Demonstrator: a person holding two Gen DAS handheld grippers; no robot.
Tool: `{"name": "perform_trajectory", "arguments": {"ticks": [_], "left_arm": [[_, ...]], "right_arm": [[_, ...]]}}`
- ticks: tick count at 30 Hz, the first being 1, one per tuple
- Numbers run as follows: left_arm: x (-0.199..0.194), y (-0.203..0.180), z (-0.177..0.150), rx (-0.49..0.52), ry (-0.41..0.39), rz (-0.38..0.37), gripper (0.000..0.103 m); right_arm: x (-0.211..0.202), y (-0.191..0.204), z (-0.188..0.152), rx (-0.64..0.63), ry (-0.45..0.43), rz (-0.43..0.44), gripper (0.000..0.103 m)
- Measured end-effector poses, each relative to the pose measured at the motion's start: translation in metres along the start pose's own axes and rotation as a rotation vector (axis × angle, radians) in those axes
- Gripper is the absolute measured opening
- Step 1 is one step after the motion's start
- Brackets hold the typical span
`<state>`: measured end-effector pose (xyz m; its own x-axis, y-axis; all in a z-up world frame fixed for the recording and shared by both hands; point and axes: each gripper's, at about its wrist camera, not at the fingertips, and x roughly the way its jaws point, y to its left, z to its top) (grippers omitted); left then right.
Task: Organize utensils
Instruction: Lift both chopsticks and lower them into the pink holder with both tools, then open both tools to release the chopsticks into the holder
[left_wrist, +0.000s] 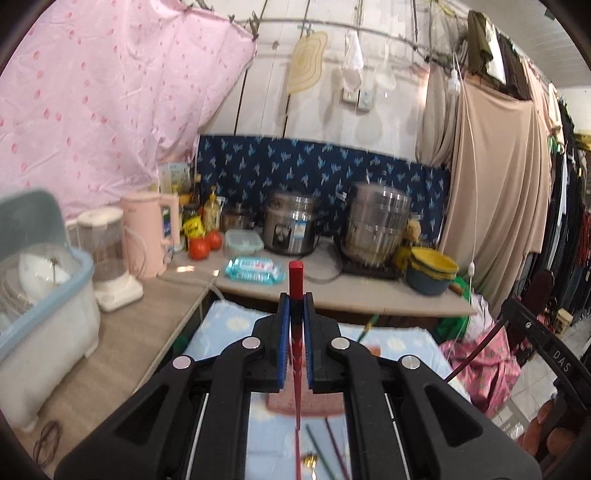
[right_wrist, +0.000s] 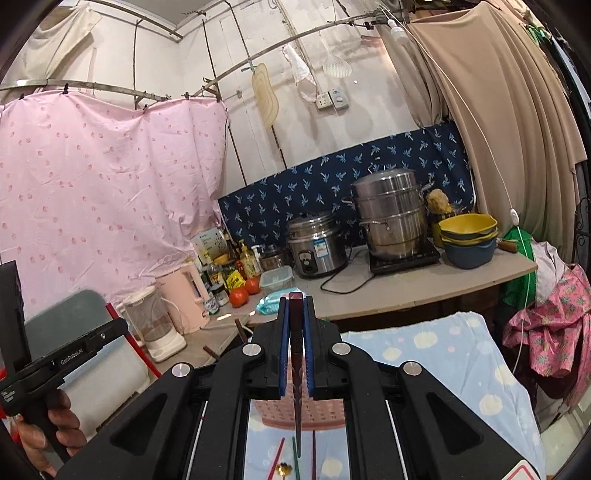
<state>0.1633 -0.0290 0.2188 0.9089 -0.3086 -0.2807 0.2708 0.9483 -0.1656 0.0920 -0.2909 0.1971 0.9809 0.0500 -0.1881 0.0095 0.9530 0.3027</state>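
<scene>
Red chopstick (left_wrist: 296, 295) in left tool (left_wrist: 296, 306); maroon chopstick (right_wrist: 296, 321) in right tool (right_wrist: 296, 314).

Red chopstick (left_wrist: 296, 280): its lower length is blurred and runs off the bottom edge of the left wrist view; its tip is not seen.
Dark chopstick (right_wrist: 296, 306): its middle is hidden between the right gripper's (right_wrist: 296, 301) pads.
Loose chopsticks (right_wrist: 277, 456): cut off by the bottom edge; the gripper bodies hide the cloth beside them.
Gold item (right_wrist: 285, 469): too small and blurred to tell what it is.
Pink basket (right_wrist: 299, 415): only a strip shows between the gripper arms.
Dish bin (left_wrist: 44, 295): blurred, cut by the left edge at the counter's (left_wrist: 122, 343) near end.
Hand (right_wrist: 51, 435): partly cut off at the lower left corner.
</scene>
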Motion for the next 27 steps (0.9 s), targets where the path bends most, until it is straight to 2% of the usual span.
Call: {"name": "perform_trajectory", "arguments": {"ticks": [4,10,18,22,27], "left_arm": [[0.025,-0.002,0.022,-0.025,-0.067,-0.004,0.007],[0.066,-0.009,0.032,-0.011,-0.078,0.008,0.007],[0.112,-0.006,0.010,-0.011,0.004,0.018,0.007],[0.128,0.000,-0.007,-0.019,0.062,0.024,0.007],[0.138,0.003,-0.018,-0.021,0.099,0.033,0.007]], "right_arm": [[0.028,-0.001,0.025,0.034,-0.061,0.010,0.007],[0.074,0.005,0.041,0.020,-0.089,0.005,0.007],[0.134,-0.001,0.011,0.006,0.029,-0.007,0.007],[0.150,-0.006,-0.011,0.003,0.089,-0.016,0.007],[0.160,-0.011,-0.026,0.007,0.132,-0.032,0.007]]}}
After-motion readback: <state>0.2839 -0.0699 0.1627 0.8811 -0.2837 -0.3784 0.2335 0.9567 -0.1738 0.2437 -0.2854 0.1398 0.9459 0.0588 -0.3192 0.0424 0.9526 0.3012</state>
